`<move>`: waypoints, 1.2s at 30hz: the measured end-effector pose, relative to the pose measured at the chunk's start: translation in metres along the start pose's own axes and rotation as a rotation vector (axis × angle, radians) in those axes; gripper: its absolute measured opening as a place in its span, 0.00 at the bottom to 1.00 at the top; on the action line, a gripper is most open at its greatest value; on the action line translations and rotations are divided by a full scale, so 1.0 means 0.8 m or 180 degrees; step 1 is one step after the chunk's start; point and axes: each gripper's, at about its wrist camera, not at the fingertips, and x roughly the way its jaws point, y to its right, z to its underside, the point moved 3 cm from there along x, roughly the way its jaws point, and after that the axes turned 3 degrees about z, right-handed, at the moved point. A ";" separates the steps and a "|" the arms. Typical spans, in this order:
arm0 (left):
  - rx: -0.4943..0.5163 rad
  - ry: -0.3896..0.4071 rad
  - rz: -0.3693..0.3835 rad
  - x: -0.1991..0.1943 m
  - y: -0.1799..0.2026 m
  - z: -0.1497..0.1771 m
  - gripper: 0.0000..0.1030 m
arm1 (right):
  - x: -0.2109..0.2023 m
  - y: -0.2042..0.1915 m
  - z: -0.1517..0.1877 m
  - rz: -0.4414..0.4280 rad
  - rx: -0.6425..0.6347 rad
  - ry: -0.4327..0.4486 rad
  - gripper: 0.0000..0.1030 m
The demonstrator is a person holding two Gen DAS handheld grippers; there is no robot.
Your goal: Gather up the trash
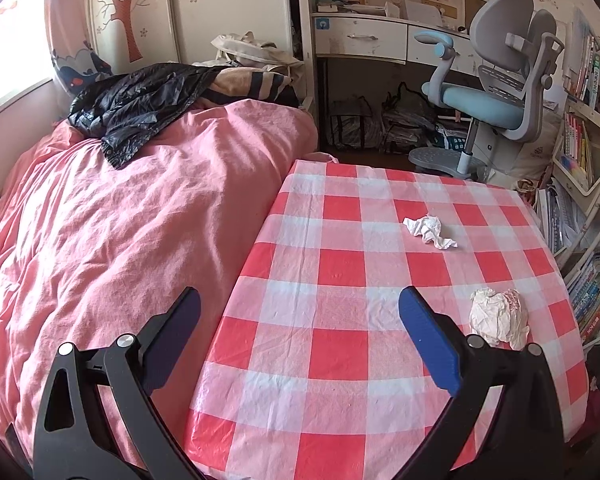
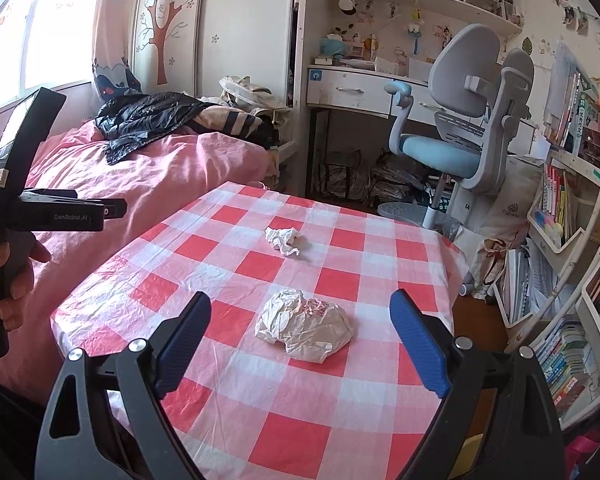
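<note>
A wide bed under a rumpled pink cotton cover (image 1: 112, 216) fills the left side of both views, its cloth creased in soft folds, with one crinkled glossy black plastic sheet (image 1: 140, 108) heaped near its far end. Pushed against the bed stands a table under a smooth red-and-white chequered plastic cloth (image 1: 340, 272), lightly wrinkled along its edges. Beyond the table sits one grey moulded desk chair with a pale blue padded seat (image 2: 452, 136), drawn up near a white desk. Two pieces of trash lie on the cloth, well apart: a larger crumpled off-white paper wrapper with a reddish printed patch (image 2: 306, 326), rounded and stiffly creased, towards the near right side, and a smaller twisted white tissue wad (image 2: 282, 240), possibly thin paper, farther back near the middle. The right gripper (image 2: 300, 330) hangs over the near edge with its blue ribbed pads spread wide and empty, the wrapper lying between them in view. The left gripper (image 1: 300, 322) is likewise spread wide, holding nothing, straddling the seam between bed and table.
</note>
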 end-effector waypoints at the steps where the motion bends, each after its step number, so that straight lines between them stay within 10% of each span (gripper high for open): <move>1: -0.0001 0.0000 0.0000 0.000 0.000 0.000 0.93 | 0.000 0.000 0.000 0.0001 0.0000 -0.0001 0.85; 36: -0.0019 -0.0008 -0.0010 0.000 -0.004 0.000 0.93 | 0.006 -0.013 0.003 -0.0015 -0.0089 -0.0017 0.86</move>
